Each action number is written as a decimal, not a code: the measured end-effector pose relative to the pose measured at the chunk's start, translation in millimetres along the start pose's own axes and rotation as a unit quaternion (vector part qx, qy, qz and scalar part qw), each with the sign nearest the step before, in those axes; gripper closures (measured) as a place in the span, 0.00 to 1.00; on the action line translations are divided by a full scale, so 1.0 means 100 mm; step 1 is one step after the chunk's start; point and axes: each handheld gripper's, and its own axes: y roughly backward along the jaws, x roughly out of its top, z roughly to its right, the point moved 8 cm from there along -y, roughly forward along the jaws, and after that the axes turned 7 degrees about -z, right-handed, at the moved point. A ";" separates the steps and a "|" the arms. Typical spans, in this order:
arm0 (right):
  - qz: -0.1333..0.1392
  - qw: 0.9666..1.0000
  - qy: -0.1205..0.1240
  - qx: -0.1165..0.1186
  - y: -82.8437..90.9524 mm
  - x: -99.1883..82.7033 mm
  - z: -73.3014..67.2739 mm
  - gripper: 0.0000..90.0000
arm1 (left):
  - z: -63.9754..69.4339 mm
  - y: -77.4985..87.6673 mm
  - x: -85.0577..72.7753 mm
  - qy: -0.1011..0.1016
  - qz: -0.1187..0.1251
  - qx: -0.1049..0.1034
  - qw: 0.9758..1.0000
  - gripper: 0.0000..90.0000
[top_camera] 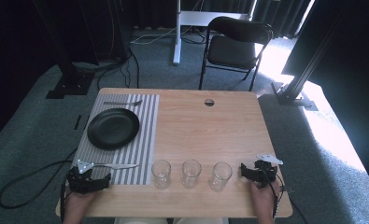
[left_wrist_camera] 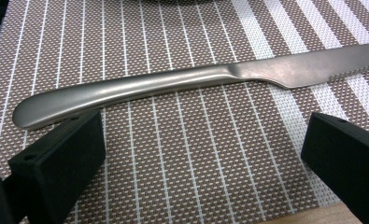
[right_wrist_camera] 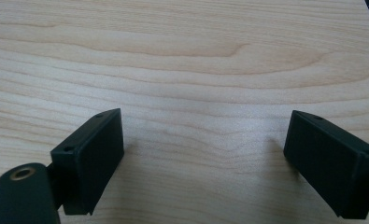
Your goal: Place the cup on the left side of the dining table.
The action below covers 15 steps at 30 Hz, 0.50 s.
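Note:
A grey-and-white striped placemat (top_camera: 146, 140) lies on the left of the wooden table (top_camera: 210, 130). On it sit a black plate (top_camera: 113, 128), a fork (top_camera: 124, 102) along the far edge and a metal knife (top_camera: 117, 165) along the near edge. Three empty clear glasses (top_camera: 161, 173) (top_camera: 191, 173) (top_camera: 220, 176) stand in a row near the front. My left gripper (top_camera: 88, 179) rests at the front left, open, its jaws just short of the knife (left_wrist_camera: 126, 88) on the placemat (left_wrist_camera: 196, 186). My right gripper (top_camera: 259, 171) is open right of the glasses; its own view, gripper (right_wrist_camera: 205, 140), has bare wood (right_wrist_camera: 187, 56) between the jaws.
A round cable hole (top_camera: 209, 102) sits near the table's far edge. A black folding chair (top_camera: 236, 46) stands beyond the table. Cables trail on the carpet at left (top_camera: 28, 182). Bare wood spans the table's middle and right.

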 end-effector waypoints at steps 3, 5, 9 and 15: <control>0.000 1.000 0.000 0.000 0.00 0.00 0.00 0.13 | -0.02 0.01 -0.01 0.005 0.000 0.002 1.000 0.00; 0.000 1.000 0.000 0.000 0.00 0.00 0.00 0.13 | -0.04 0.02 -0.02 0.012 0.001 0.006 1.000 0.00; 0.000 1.000 0.000 0.000 0.00 0.00 0.00 0.13 | -0.05 0.02 -0.03 0.006 -0.004 0.002 1.000 0.00; 0.000 1.000 -0.001 0.000 0.00 0.00 0.00 0.13 | -0.05 0.03 -0.04 0.003 0.000 0.000 1.000 0.00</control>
